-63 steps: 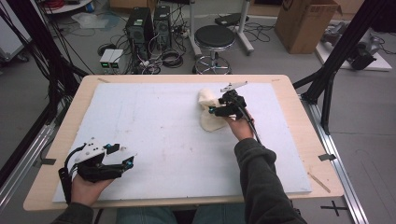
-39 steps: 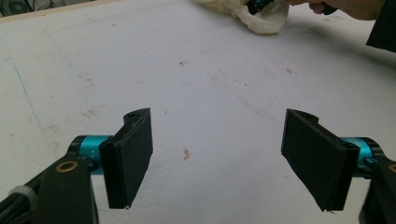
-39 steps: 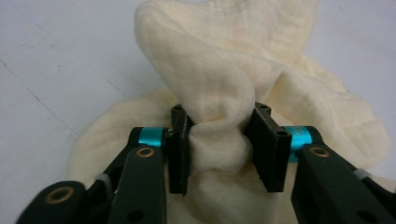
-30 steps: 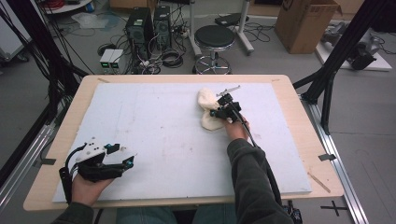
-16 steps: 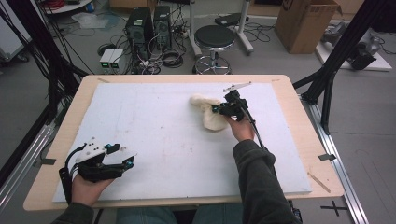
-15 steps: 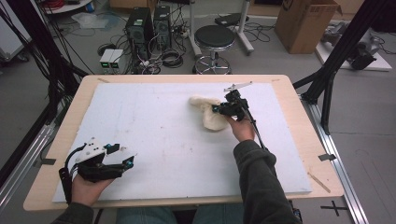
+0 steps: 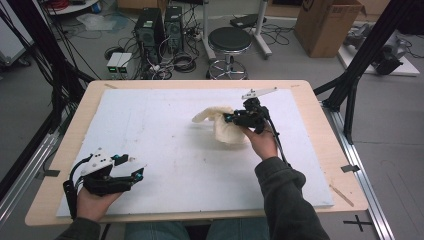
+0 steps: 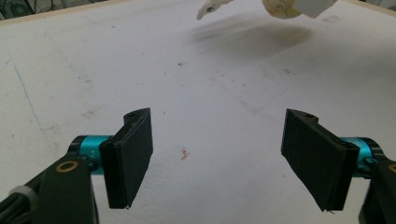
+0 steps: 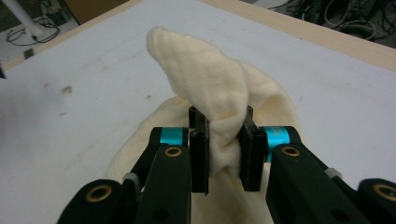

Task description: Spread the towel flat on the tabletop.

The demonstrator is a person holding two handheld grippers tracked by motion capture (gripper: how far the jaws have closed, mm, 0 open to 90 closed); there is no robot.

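We see the right gripper (image 7: 231,118) toward the far edge of the white board (image 7: 165,150), a little right of its middle. Its jaws are pinching a bunched fold of a cream-coloured cloth (image 7: 220,125). In the right gripper view the right gripper (image 9: 223,149) has that fold squeezed between the two black pads (image 9: 252,154), and the cloth (image 9: 205,98) rises above them in a soft peak, with the rest lying behind and below on the board (image 9: 84,121). From the high view, one end of the cloth reaches left of the gripper, while the bulk sits just under the right hand (image 7: 260,142).

The left gripper (image 7: 135,170) rests near the board's near left corner, held in the left hand (image 7: 92,197). In the left gripper view its jaws stand wide apart with nothing between them, and we can see the bare, lightly marked board (image 8: 210,107) in the gap. At the top edge of that view, part of the cloth (image 8: 280,7) appears lifted, casting a shadow on the board beneath it.

The board lies on a wooden table (image 7: 320,115).
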